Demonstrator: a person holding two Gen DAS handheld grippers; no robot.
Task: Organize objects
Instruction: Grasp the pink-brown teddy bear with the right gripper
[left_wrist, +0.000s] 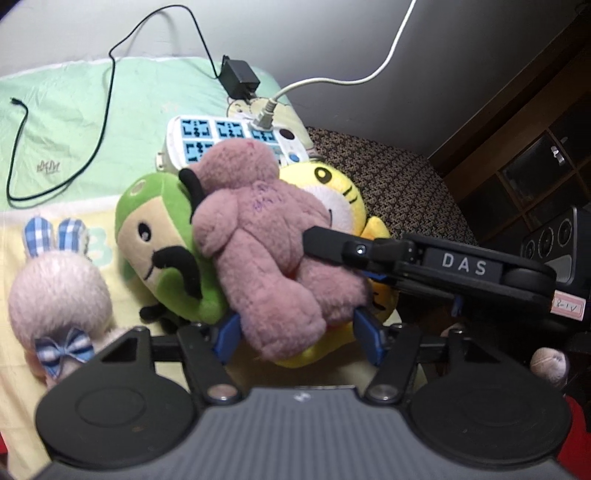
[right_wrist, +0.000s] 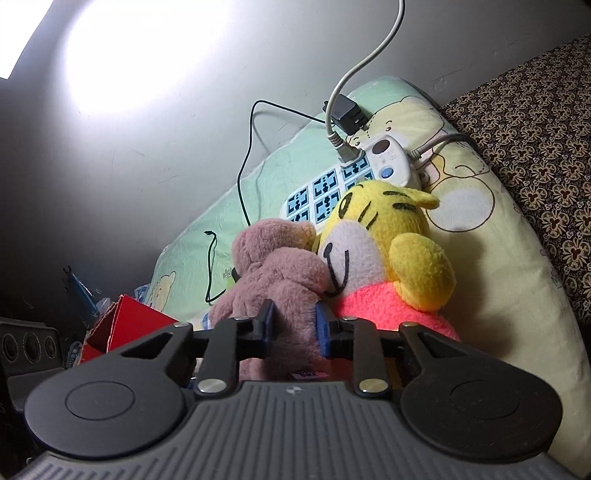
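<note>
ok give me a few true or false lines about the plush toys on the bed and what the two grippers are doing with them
1. Both grippers are shut on the pink teddy bear. True: the left gripper and the right gripper each pinch it.
2. The green plush lies right of the bear in the left wrist view. False: it lies left.
3. The yellow tiger plush wears a pink top. True.
4. The power strip has nothing plugged in. False: a white cable's plug and a black adapter sit in it.
5. The bunny plush has a red bow. False: blue checked.
</note>
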